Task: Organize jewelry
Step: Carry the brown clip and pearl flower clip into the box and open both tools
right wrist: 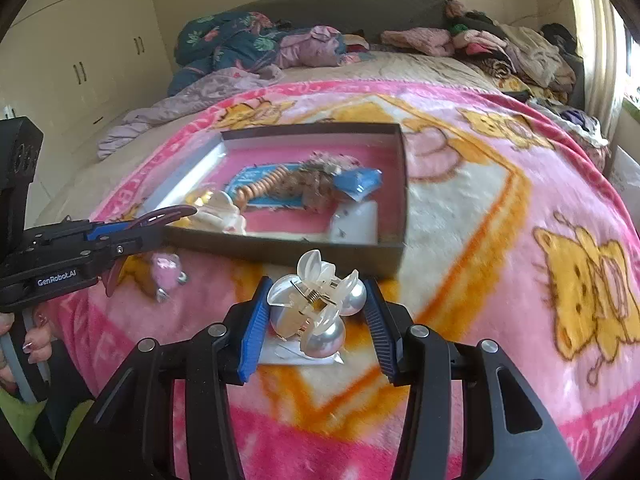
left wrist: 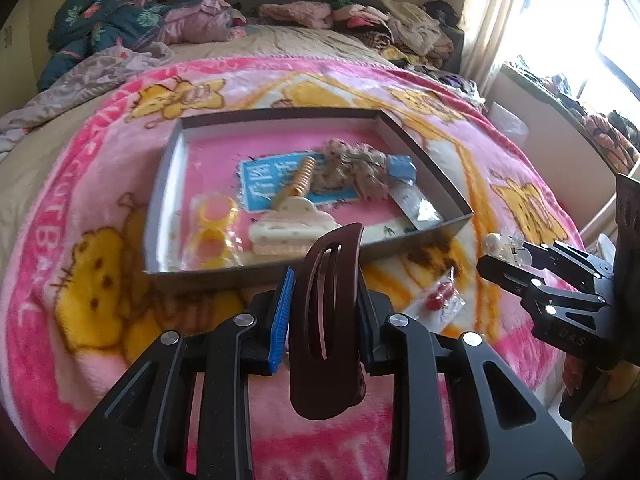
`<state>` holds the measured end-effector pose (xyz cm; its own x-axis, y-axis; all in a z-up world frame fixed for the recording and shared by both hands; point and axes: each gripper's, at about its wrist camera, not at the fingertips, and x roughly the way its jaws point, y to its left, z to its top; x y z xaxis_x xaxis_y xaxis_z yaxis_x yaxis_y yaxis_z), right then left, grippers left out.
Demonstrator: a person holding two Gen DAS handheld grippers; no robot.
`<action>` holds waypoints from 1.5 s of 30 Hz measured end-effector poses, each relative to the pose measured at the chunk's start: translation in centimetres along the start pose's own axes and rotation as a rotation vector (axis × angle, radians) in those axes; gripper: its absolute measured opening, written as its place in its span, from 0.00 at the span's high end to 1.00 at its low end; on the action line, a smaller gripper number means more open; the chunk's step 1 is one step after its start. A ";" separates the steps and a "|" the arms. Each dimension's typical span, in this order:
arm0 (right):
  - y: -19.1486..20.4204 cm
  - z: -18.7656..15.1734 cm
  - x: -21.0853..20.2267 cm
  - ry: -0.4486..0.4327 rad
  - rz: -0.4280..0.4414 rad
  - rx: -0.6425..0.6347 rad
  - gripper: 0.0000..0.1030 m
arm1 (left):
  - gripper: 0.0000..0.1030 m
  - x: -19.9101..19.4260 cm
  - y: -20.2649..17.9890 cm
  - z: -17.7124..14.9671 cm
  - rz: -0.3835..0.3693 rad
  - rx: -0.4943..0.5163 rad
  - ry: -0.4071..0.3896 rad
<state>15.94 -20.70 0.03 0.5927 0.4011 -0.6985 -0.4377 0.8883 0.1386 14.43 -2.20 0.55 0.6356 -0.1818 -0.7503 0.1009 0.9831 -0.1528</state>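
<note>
My left gripper (left wrist: 326, 308) squeezes a dark brown hair clip (left wrist: 326, 320). The clip is long, curved and shiny, with slits in it, and it stands up just near the box (left wrist: 420, 240). My right gripper (right wrist: 316, 316) has its blue pads on both sides of a clear clip with pearl balls (right wrist: 316, 304), and I cannot tell if it grips. The gray box sits on the pink blanket (right wrist: 500, 200) on the bed. Inside lie a cream clip (left wrist: 292, 226), yellow rings (left wrist: 214, 224) and an orange coil (left wrist: 304, 176).
</note>
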 end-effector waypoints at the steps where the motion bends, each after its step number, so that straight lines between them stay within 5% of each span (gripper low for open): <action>1: 0.1 0.1 0.0 -0.002 0.003 -0.004 0.57 | 0.80 -0.2 0.4 0.1 0.004 -0.007 -0.003; 22: 4.7 4.6 2.0 -0.037 0.097 -0.090 0.57 | 0.80 -2.5 6.8 1.8 0.069 -0.141 -0.061; 45: 2.4 7.6 7.3 -0.008 0.070 -0.064 0.57 | 0.80 1.5 10.1 5.4 0.080 -0.184 -0.041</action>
<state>24.36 -13.99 0.59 0.5649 0.4635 -0.6827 -0.5200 0.8423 0.1416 20.56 7.56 1.35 0.6669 -0.0989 -0.7385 -0.0900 0.9732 -0.2116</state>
